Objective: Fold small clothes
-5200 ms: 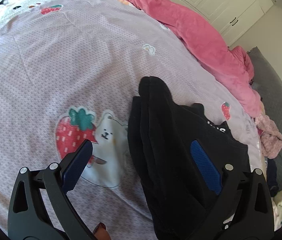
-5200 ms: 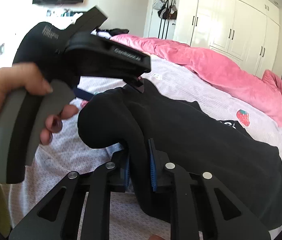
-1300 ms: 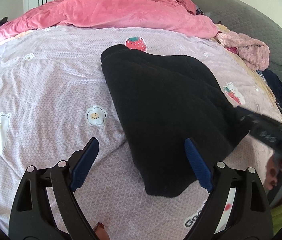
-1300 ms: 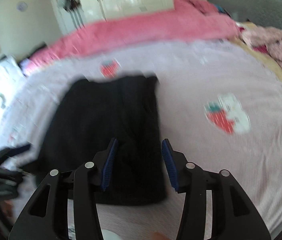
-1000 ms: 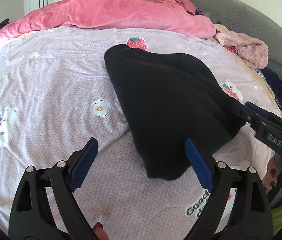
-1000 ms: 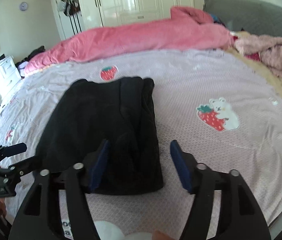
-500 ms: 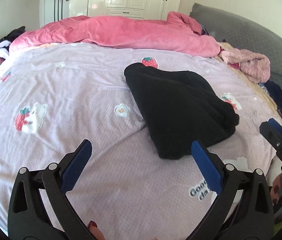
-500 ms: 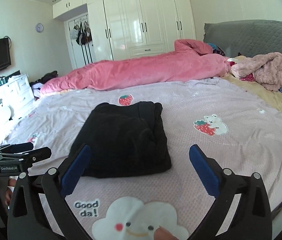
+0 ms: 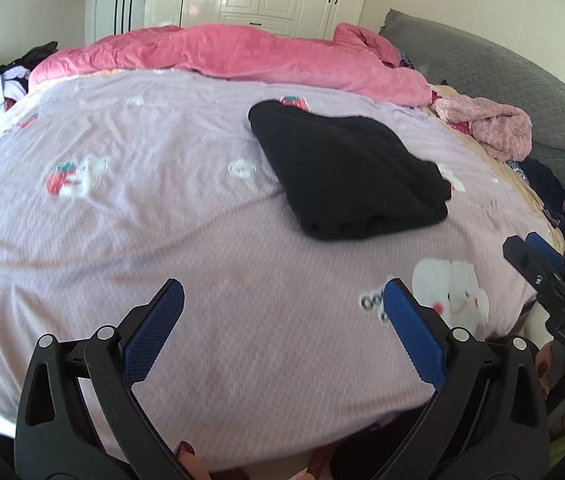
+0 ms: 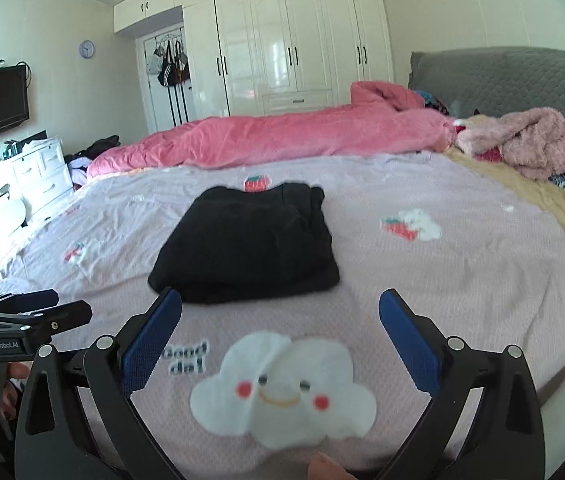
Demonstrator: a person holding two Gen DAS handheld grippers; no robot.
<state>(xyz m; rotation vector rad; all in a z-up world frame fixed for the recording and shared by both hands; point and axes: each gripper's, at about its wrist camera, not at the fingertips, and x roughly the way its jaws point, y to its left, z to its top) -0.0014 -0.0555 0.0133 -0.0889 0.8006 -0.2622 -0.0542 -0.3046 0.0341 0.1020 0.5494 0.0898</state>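
The black garment lies folded into a compact rectangular bundle on the lilac bedspread, near the middle of the bed and closer to its far edge than to the near edge. In the left wrist view the same garment shows stacked folded layers along its near side.

The left tool is released: its blue pads stand wide apart above the near edge of the bed, holding nothing. The right tool is likewise released and empty, its pads spread above the cloud print at the near edge. Both tools are well apart from the garment.

A pink duvet lies bunched along the far edge of the bed. A fluffy pink garment sits at the far right corner.
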